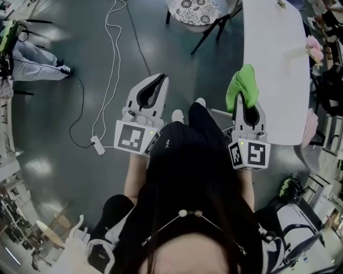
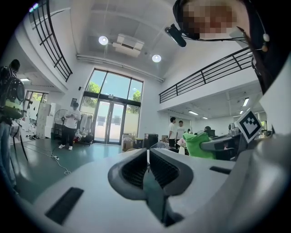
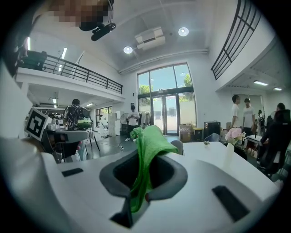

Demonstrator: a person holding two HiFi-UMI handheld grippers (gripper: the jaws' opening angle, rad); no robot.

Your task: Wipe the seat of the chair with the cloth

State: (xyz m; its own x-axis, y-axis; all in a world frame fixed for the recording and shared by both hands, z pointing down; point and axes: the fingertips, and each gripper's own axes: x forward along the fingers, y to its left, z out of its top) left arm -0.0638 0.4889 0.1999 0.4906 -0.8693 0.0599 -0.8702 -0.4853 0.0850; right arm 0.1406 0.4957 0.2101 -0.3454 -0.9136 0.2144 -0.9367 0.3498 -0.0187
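The green cloth (image 1: pixel 240 84) hangs bunched from my right gripper (image 1: pixel 245 97), which is shut on it and held up in the air beside the white table's near edge. In the right gripper view the cloth (image 3: pixel 146 150) drapes over and between the jaws of the gripper (image 3: pixel 144 169). My left gripper (image 1: pixel 159 80) is shut with nothing in it, held level over the grey floor; its jaws (image 2: pixel 147 154) meet with no gap. The cloth (image 2: pixel 198 144) also shows in the left gripper view. A chair with a patterned seat (image 1: pixel 193 10) stands far ahead, beyond both grippers.
A long white table (image 1: pixel 274 64) runs along the right with pink flowers (image 1: pixel 314 49) at its far side. A white cable and plug (image 1: pixel 98 144) trail across the floor at the left. Several people stand about the hall (image 2: pixel 70 125).
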